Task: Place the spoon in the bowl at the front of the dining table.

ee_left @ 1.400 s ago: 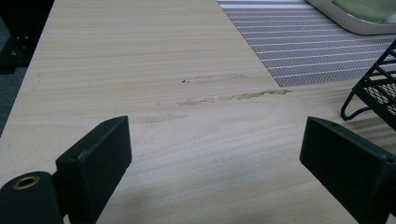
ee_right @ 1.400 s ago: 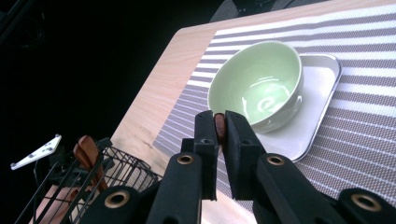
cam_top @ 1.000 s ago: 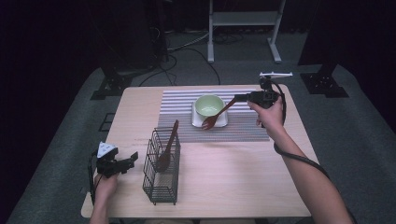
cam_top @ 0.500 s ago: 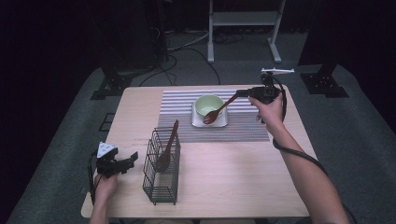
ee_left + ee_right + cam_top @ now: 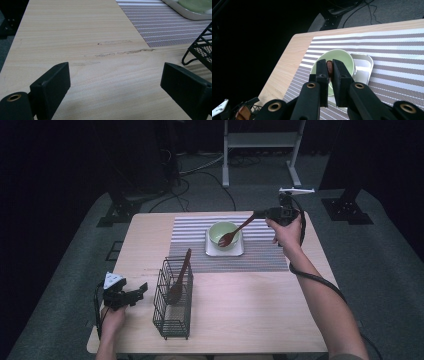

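A brown wooden spoon (image 5: 235, 233) slants down from the right gripper (image 5: 256, 214), its bowl end over the green bowl (image 5: 221, 231), which sits on a white tray (image 5: 235, 252) on the striped mat (image 5: 260, 255). Compared with a second ago, the spoon's head sits higher and more over the bowl, where before it hung at the bowl's near rim; the right hand (image 5: 287, 231) has shifted only slightly. In the right gripper view, the right gripper (image 5: 329, 67) has its jaws pressed together on the spoon's handle (image 5: 329, 67). The left gripper (image 5: 139, 292) rests at the table's (image 5: 260, 305) near left edge, unmoved, jaws wide apart with nothing between them, just left of a black wire basket (image 5: 172, 305) that holds a second wooden spoon (image 5: 178, 279).
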A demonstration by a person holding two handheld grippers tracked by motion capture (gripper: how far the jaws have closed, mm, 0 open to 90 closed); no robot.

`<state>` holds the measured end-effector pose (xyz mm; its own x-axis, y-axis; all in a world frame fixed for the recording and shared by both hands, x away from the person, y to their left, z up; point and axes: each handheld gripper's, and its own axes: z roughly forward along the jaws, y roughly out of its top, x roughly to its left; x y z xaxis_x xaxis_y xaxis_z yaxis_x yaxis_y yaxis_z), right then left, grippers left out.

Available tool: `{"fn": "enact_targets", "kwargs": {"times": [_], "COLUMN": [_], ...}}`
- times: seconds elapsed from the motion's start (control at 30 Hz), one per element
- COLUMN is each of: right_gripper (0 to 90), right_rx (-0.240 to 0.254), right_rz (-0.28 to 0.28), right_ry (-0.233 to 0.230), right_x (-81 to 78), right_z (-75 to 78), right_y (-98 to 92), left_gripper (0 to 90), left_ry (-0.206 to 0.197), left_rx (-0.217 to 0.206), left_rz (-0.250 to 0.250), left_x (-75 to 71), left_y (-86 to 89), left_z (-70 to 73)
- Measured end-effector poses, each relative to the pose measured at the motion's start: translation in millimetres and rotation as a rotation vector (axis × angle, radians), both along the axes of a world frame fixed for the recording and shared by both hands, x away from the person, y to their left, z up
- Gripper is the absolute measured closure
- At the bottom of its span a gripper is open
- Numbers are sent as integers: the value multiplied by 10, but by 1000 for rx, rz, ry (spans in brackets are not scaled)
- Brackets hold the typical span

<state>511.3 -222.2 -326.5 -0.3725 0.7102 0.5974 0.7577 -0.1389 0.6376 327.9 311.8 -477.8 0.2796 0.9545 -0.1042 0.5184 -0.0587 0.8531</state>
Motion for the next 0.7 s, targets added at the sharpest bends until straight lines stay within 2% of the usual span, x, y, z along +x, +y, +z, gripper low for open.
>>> {"fn": "enact_targets", "kwargs": {"times": [0.53, 0.7], "right_gripper": [831, 831], "right_rx": [-5, -13], "right_rz": [-40, -49], "right_ry": [1, 7], "right_x": [83, 101], "right_z": [31, -10], "right_y": [-17, -7], "left_gripper": [83, 83], "left_ry": [-1, -2], "left_rx": [-2, -6], "left_rz": [1, 3], "left_x": [0, -1], "left_y": [0, 3], "left_z": [0, 0]}}
